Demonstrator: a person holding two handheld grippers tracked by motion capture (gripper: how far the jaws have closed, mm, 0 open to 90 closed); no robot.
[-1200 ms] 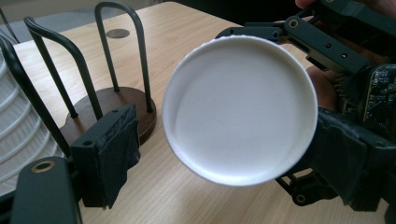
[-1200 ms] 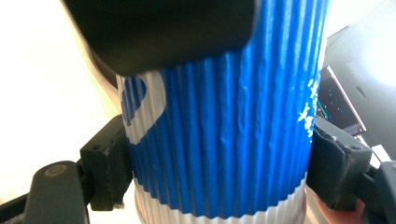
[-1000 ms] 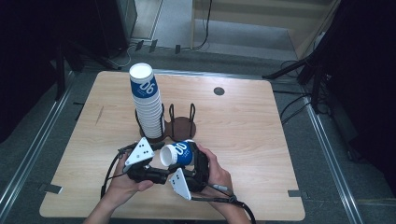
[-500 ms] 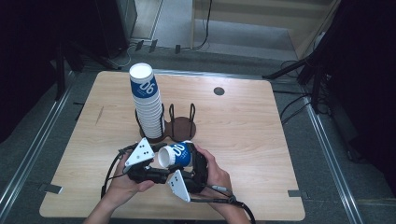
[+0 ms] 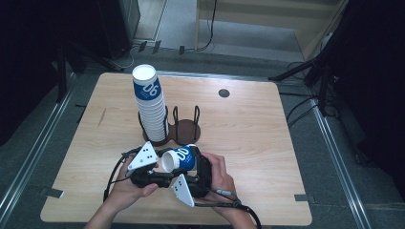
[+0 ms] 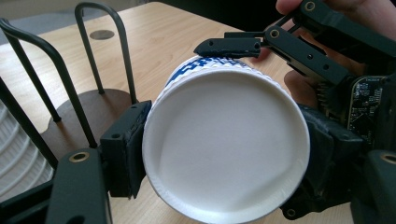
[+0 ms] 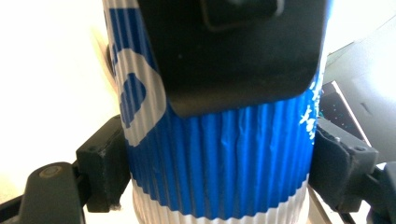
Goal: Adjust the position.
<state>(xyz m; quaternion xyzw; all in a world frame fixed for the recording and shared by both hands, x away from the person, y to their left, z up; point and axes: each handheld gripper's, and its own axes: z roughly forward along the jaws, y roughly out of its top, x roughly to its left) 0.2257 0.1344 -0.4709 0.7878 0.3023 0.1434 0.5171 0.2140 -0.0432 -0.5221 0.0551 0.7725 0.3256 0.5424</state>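
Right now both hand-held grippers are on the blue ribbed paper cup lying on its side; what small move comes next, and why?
Probably let the right hand-held gripper finish releasing. Its jaws have just been opening, while the left hand-held gripper has just been closing on the blue ribbed paper cup near its white bottom end. The left grip looks seated, so the handover seems ready.

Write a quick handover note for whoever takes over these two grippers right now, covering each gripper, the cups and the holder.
Left gripper: jaws have just been closing, now clamped on the blue and white paper cup, seen bottom-on in its view.
Right gripper: jaws have just been opening slightly, its pads against the same cup's ribbed wall.
Cup lies sideways above the table, between both hands.
Cup stack stands in the left ring of the wire cup holder; right ring empty.
Done: one cup in hand, apart from the stack.
Left, probably: finish the handover, place the cup.
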